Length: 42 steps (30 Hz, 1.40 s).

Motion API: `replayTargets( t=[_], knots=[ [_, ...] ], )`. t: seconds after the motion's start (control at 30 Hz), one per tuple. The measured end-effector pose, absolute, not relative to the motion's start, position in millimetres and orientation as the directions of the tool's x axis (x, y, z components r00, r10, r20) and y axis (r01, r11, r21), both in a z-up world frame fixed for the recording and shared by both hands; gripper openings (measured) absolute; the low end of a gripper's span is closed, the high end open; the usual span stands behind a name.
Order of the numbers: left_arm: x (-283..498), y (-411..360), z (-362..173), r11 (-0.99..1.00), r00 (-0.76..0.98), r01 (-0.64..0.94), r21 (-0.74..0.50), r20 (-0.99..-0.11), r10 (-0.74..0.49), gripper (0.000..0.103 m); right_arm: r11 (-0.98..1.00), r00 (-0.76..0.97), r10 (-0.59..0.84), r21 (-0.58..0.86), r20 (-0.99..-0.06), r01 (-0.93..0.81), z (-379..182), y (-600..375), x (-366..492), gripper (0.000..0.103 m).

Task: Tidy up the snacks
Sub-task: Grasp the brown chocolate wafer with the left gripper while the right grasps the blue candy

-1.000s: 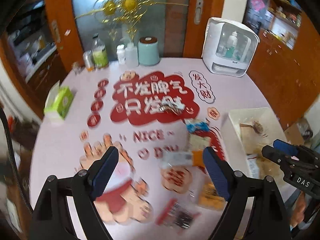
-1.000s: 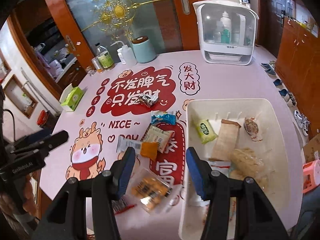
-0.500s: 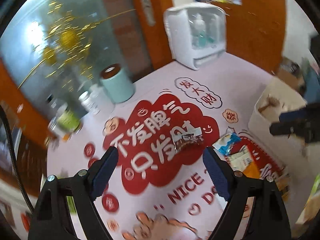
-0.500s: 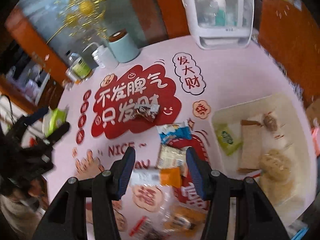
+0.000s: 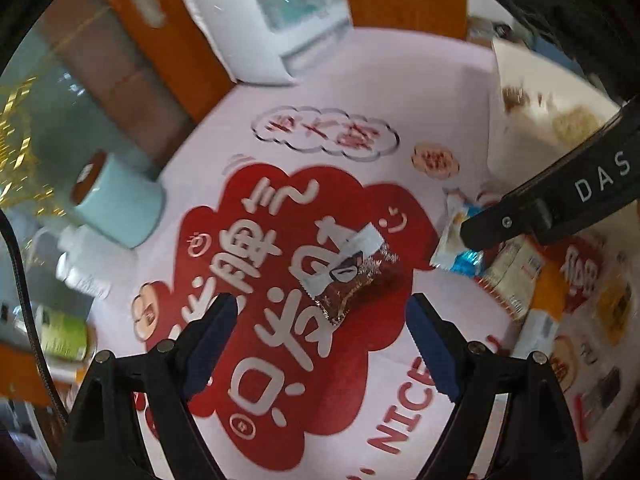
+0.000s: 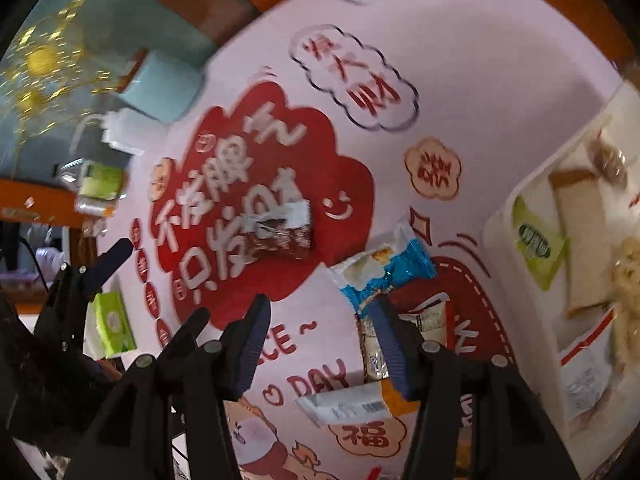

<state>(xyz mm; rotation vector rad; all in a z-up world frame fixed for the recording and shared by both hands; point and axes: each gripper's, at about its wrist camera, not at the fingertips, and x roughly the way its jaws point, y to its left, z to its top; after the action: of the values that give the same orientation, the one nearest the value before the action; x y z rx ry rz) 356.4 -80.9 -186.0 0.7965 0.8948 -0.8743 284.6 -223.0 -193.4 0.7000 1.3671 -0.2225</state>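
Observation:
A brown snack packet with a silver end (image 5: 352, 270) lies on the red print of the pink tablecloth; it also shows in the right wrist view (image 6: 280, 226). My left gripper (image 5: 324, 340) is open just short of it, jaws wide on either side. My right gripper (image 6: 320, 340) is open above the cloth, close to a blue and white snack packet (image 6: 384, 272), which also shows in the left wrist view (image 5: 460, 240). One right finger (image 5: 520, 220) reaches over that packet. A white bin (image 6: 500, 216) at the right holds several snacks.
More packets lie near the bin: a beige one (image 5: 512, 272), a white and orange one (image 6: 352, 404). A teal canister (image 5: 116, 204), white bottles (image 5: 80, 272) and a white dispenser box (image 5: 256, 12) stand at the table's far side. A green tissue pack (image 6: 112, 320) lies left.
Both grippers have moved forward and down toward the table. The left one now frames the brown packet; the right one has closed in on the blue packet. Both stay open.

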Motion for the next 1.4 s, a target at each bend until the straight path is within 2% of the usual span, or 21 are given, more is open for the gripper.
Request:
replayTargets(
  t=[0.37,0.57,0.63,0.7,0.77,0.83,0.9,1.0,1.13,1.4],
  knots=[
    [383,-110,-246,0.325,0.259,0.93,0.173,-0.934,-0.246,0.085,0.687,0.166,0.199,0.258,-0.966,0.68,-244,-244,292,0.053],
    [395,-122,-261,0.349,0.204,0.931,0.107,-0.945,-0.255,0.084,0.701,0.161,0.161,0.228,-0.974,0.676,-254,-242,302,0.055],
    [402,-126,-266,0.367,0.185,0.927,0.083,-0.95,-0.253,0.081,0.727,0.154,0.13,0.2,-0.979,0.656,-253,-237,305,0.052],
    [407,-127,-269,0.386,0.162,0.921,0.051,-0.952,-0.26,0.076,0.756,0.155,0.109,0.183,-0.982,0.628,-251,-234,306,0.039],
    [413,-127,-271,0.406,0.14,0.914,0.023,-0.955,-0.262,0.075,0.769,0.161,0.112,0.188,-0.981,0.611,-251,-232,305,0.037],
    [415,-126,-270,0.422,0.118,0.907,-0.008,-0.956,-0.27,0.061,0.779,0.17,0.114,0.195,-0.979,0.597,-249,-230,304,0.036],
    [418,-124,-268,0.448,0.112,0.894,-0.02,-0.957,-0.267,0.041,0.791,0.176,0.109,0.193,-0.978,0.58,-247,-228,301,0.035],
    [416,-119,-265,0.505,0.143,0.863,0.01,-0.964,-0.225,0.033,0.809,0.205,0.103,0.202,-0.973,0.552,-241,-225,294,0.035],
    [403,-103,-253,0.564,0.139,0.825,-0.019,-0.962,-0.236,0.031,0.826,0.246,0.114,0.229,-0.963,0.514,-229,-220,288,0.035],
    [346,-62,-191,0.709,0.174,0.696,-0.109,-0.933,-0.314,0.03,0.876,0.357,0.134,0.279,-0.925,0.393,-183,-201,267,0.034]
  ],
)
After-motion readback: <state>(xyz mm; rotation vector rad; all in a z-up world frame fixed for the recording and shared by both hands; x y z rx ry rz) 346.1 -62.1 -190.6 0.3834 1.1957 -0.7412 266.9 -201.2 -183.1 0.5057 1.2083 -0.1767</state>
